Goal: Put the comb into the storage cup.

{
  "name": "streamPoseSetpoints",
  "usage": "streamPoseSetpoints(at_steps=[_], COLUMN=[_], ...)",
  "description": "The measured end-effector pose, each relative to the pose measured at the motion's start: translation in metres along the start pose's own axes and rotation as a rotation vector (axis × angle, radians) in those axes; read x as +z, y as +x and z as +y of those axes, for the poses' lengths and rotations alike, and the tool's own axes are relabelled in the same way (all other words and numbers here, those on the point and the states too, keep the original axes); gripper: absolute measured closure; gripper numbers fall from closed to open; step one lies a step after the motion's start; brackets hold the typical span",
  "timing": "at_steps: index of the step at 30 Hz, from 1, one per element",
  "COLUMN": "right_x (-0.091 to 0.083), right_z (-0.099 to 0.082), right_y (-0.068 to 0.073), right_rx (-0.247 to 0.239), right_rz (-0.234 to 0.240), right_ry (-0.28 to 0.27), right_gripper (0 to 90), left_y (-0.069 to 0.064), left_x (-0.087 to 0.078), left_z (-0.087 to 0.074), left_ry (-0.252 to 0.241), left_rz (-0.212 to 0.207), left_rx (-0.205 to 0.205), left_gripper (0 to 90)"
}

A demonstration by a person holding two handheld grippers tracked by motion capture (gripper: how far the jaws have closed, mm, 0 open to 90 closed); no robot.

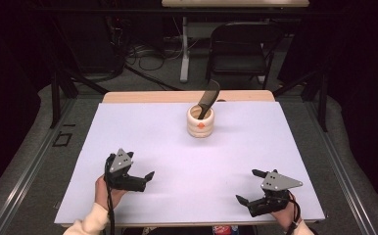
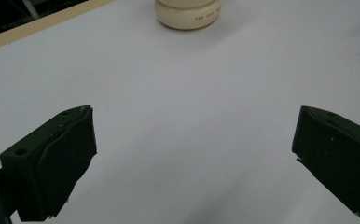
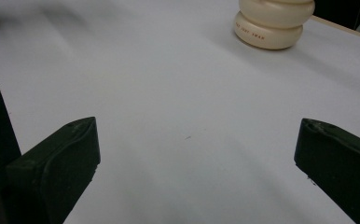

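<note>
Both grippers idle, nothing held, likely pre-reach.
Cream ribbed cup [image 1: 200,122] with dark spatula [image 1: 208,97] stood at worktop [image 1: 143,132] far centre; left gripper [image 1: 148,177] and right gripper [image 1: 249,186], jaws spread wide, sat well short of cup, either side. Next move probably needed a reach toward cup.

We note the table top [image 1: 143,142] carries a smooth, matt white sheet that looks like paper or laminate, with a pale wood edge [image 1: 187,96] showing at the far side. The ribbed cream holder [image 1: 200,122] looks like glazed ceramic with a soft sheen (small printed lettering on its base). The black utensil [image 1: 208,98] in it looks like matt plastic. The jaws of both grippers look like matt black plastic, slightly dusty; their top plates [image 1: 280,181] are flat grey, metal-like.
</note>
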State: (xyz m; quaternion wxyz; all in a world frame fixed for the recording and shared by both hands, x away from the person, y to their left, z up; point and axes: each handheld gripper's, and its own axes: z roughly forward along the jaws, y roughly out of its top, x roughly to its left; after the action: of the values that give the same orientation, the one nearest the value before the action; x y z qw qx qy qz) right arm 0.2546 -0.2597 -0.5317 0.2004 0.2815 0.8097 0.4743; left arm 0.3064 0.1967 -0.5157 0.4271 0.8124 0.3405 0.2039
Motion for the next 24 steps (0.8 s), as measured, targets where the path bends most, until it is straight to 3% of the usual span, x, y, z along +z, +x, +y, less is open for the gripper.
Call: streamPoseSetpoints(at_steps=[6,24], right_x=[-0.001,0.0], right_z=[0.0,0.0], right_y=[0.0,0.0], right_rx=[-0.001,0.0], right_rz=[0.0,-0.002], right_ry=[-0.005,-0.003], right_gripper=[0.0,0.0], left_y=[-0.001,-0.012], left_x=[-0.007,-0.026], left_z=[-0.007,-0.024], left_ry=[-0.004,-0.001], left_rz=[0.004,0.009], left_rx=[-0.023,-0.029], left_gripper=[0.0,0.0])
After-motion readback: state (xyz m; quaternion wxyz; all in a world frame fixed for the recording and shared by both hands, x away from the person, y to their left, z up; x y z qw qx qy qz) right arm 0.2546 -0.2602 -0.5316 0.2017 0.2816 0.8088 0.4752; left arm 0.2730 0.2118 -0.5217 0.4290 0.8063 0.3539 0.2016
